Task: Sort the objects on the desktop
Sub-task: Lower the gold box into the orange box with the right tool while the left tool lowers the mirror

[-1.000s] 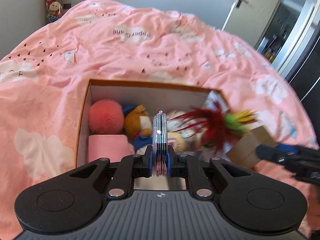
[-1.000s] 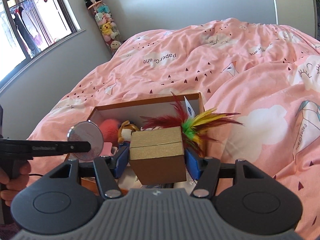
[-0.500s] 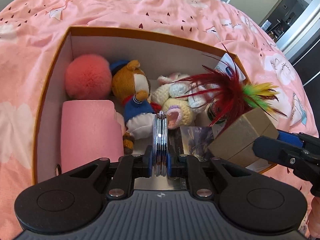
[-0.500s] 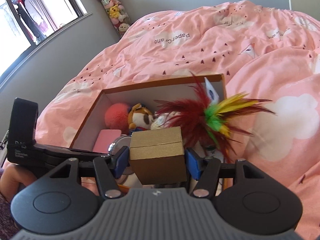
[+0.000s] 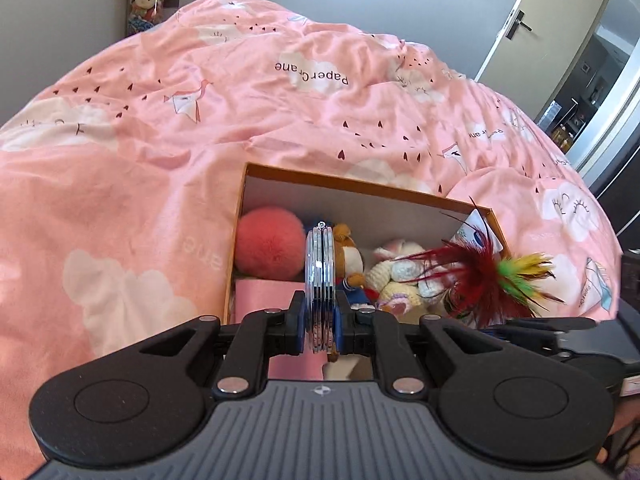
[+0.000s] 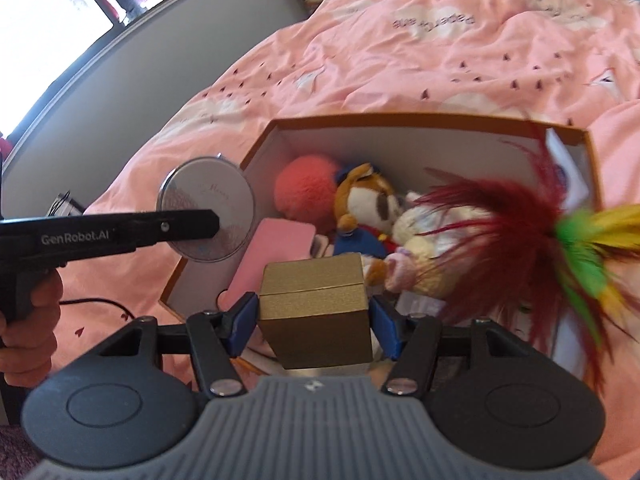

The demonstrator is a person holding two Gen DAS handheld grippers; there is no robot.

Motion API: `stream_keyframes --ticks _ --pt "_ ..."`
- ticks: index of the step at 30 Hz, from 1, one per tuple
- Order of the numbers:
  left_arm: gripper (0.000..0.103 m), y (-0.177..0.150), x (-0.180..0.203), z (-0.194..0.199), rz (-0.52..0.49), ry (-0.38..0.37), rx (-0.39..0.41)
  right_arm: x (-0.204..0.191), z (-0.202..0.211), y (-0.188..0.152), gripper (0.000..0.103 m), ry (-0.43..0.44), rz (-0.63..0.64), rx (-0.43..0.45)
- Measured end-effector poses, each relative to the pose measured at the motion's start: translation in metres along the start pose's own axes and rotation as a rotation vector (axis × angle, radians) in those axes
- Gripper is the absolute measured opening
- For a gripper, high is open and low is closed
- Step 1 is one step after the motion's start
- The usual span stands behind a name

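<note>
My left gripper (image 5: 319, 328) is shut on a round clear-rimmed disc (image 5: 319, 276), seen edge-on above the left side of the orange-rimmed box (image 5: 360, 185). In the right wrist view the same disc (image 6: 206, 200) hangs face-on beside the box's left wall (image 6: 256, 148), clamped by the left gripper (image 6: 208, 222). My right gripper (image 6: 314, 320) is shut on a small gold cardboard box (image 6: 316, 308), held over the near part of the orange-rimmed box. The right gripper (image 5: 552, 332) shows as dark fingers low at the right in the left wrist view.
Inside the box lie a pink pom-pom (image 6: 308, 192), a bear plush (image 6: 368, 200), a white crocheted toy (image 5: 404, 276), a pink pad (image 6: 272, 256) and a red, green and yellow feather toy (image 6: 520, 232). The pink duvet (image 5: 160, 120) surrounds the box. A door (image 5: 532, 20) stands at the back right.
The left gripper, still gripping the disc, has pulled back and up from inside the box toward its left side. The right gripper has come lower and closer over the box with the gold box.
</note>
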State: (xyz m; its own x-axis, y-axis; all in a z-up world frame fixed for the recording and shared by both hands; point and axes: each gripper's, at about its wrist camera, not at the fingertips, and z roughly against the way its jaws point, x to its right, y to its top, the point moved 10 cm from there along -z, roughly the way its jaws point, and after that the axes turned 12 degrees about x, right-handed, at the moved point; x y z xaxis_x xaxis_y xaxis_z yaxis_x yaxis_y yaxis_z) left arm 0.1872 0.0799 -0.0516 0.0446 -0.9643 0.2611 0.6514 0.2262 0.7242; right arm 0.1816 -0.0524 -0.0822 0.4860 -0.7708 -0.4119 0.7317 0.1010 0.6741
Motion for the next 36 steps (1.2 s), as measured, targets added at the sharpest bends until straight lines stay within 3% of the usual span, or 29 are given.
stream_keyframes --ticks 14,23,27,32,34,36 --pt "0.015 -0.016 0.0 -0.008 0.002 -0.031 -0.037 -0.008 -0.037 -0.015 0.063 0.09 0.331 -0.171" --pt "0.015 -0.022 -0.004 -0.015 0.021 -0.035 -0.067 -0.011 -0.034 -0.015 0.064 0.132 0.381 -0.185" --pt "0.015 -0.024 -0.004 -0.015 0.038 -0.043 -0.073 -0.02 -0.033 -0.01 0.048 0.213 0.368 -0.182" --pt "0.015 -0.025 -0.006 -0.012 0.046 -0.045 -0.072 -0.016 -0.034 -0.003 0.048 0.167 0.325 -0.179" --pt "0.015 -0.026 -0.006 -0.011 0.05 -0.049 -0.077 -0.011 -0.029 -0.002 0.042 0.139 0.274 -0.177" --pt "0.015 -0.029 -0.008 -0.012 0.057 -0.049 -0.082 -0.002 -0.025 -0.004 0.031 0.053 0.246 -0.178"
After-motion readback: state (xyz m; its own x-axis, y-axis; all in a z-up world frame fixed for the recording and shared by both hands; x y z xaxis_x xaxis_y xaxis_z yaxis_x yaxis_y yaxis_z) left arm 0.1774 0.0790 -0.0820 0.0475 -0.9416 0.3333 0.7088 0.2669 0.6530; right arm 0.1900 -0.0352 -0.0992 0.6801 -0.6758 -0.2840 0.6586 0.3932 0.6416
